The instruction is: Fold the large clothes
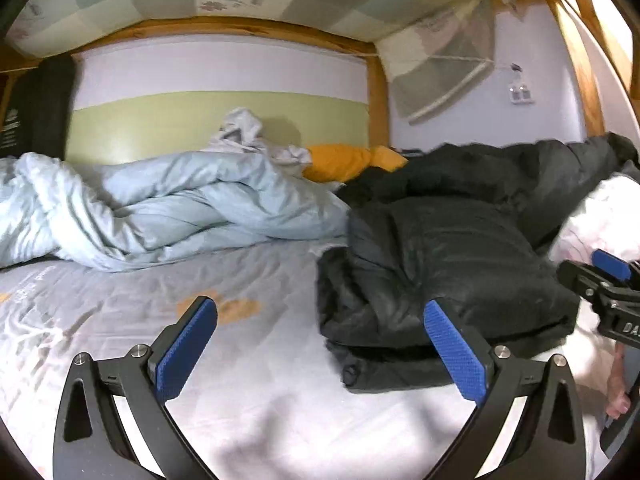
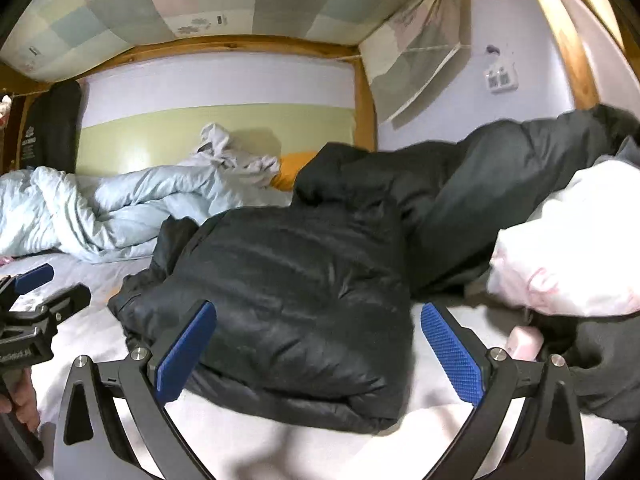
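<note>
A black puffer jacket [image 1: 448,264] lies folded in a thick bundle on the bed sheet [image 1: 256,392]; it also shows in the right wrist view [image 2: 296,304]. My left gripper [image 1: 320,320] is open and empty, hovering just left of the jacket's near edge, with its right finger [image 1: 452,344] over the fabric. My right gripper [image 2: 318,322] is open and empty above the jacket's near end. The right gripper shows at the right edge of the left wrist view [image 1: 608,280], and the left gripper at the left edge of the right wrist view [image 2: 36,292].
A crumpled light blue duvet [image 1: 160,208] lies at the back left with a grey garment [image 1: 244,132] and an orange pillow [image 1: 344,160] behind it. A white-pink pillow [image 2: 576,248] lies right of the jacket. Wooden bunk frame [image 1: 376,92] and wall surround the bed.
</note>
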